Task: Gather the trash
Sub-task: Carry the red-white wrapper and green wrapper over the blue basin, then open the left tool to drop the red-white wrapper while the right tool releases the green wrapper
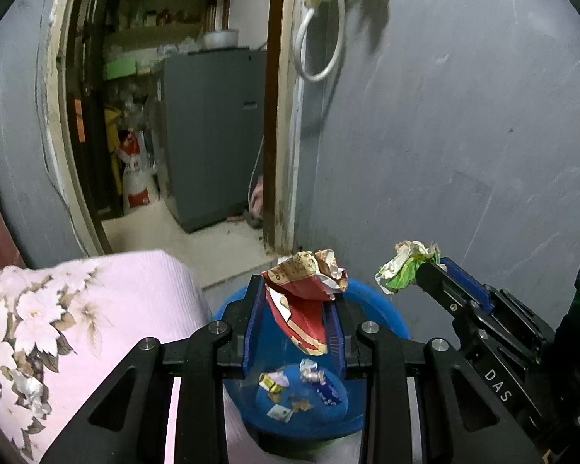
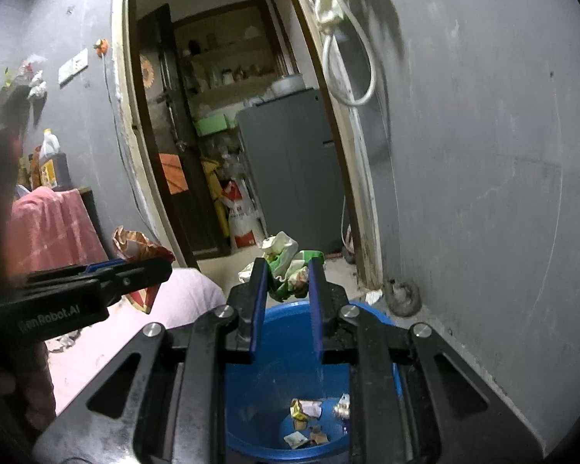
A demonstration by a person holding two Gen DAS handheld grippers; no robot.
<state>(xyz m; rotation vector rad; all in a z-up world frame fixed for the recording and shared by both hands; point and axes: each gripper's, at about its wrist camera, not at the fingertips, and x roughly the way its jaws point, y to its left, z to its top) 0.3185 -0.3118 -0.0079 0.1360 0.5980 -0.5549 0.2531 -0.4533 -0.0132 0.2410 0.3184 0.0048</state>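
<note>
Nearest to me, my left hand-held gripper (image 1: 295,309) is clamped on a crumpled red and tan snack wrapper (image 1: 307,290), the blue pads pinching its lower half while the torn, open top flares above the fingertips. It is thin foil-like film: almost weightless, limp, a little slick, and it springs back when squeezed, so I judge the bunched middle where several layers stack is the right place to pinch; a single loose flap could slide out or tear. Beside it on the right, my right hand-held gripper (image 2: 288,276) is closed on a wadded green and white wrapper (image 2: 286,263), gripped through the body of the wad, which bulges out past the tips. That one is also soft and light and should crush without harm. Below both sits the blue bucket (image 2: 363,309), open-topped, with a few small scraps (image 2: 307,411) already lying on its bottom; both wrappers hang over its mouth. To the left of the bucket is a pink floral bed cover (image 1: 96,309). Farther off, through the doorway, stands a grey fridge (image 2: 290,166), and the grey wall (image 1: 464,135) runs along the right.
</note>
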